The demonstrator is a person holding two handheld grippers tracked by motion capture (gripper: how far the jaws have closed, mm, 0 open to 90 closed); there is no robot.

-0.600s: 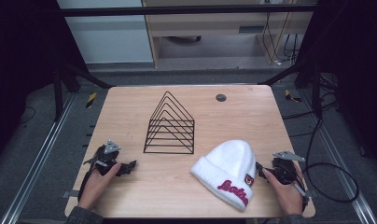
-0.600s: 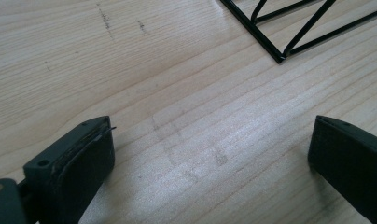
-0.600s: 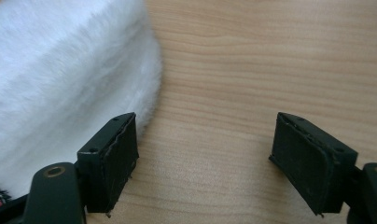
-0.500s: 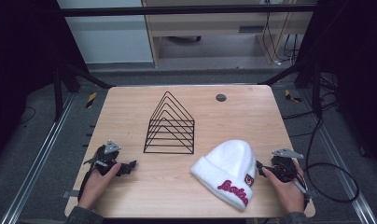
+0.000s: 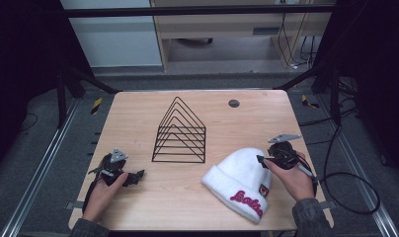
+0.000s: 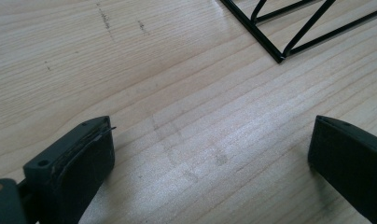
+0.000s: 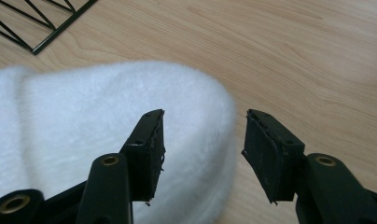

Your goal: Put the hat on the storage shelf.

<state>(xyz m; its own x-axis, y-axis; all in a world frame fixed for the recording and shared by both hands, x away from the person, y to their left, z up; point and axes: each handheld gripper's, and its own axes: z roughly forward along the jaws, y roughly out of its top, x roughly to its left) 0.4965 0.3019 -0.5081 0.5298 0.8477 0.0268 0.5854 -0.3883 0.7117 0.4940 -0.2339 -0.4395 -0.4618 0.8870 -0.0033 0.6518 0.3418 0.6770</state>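
Note:
A white knit beanie [image 5: 239, 180] with red lettering on its cuff lies on the wooden table [image 5: 197, 106] at the front right. My right gripper [image 5: 260, 159] is open at the hat's right edge; in the right gripper view the hat's rounded top [image 7: 107, 116] sits under and between the parted jaws. A black wire rack [image 5: 180, 133] shaped like nested triangles stands mid-table; a corner of the rack [image 6: 282, 44] is in the left gripper view. My left gripper [image 5: 138, 176] rests open near the front left, over bare wood [image 6: 210, 154].
A small dark round disc [image 5: 233, 103] lies near the table's far edge. Cables trail off the right side onto the floor [image 5: 345, 177]. A corner of the rack [image 7: 42, 42] lies at the upper left of the right gripper view.
The right gripper has edged slightly toward the hat's top. The left hand and gripper have not visibly moved.

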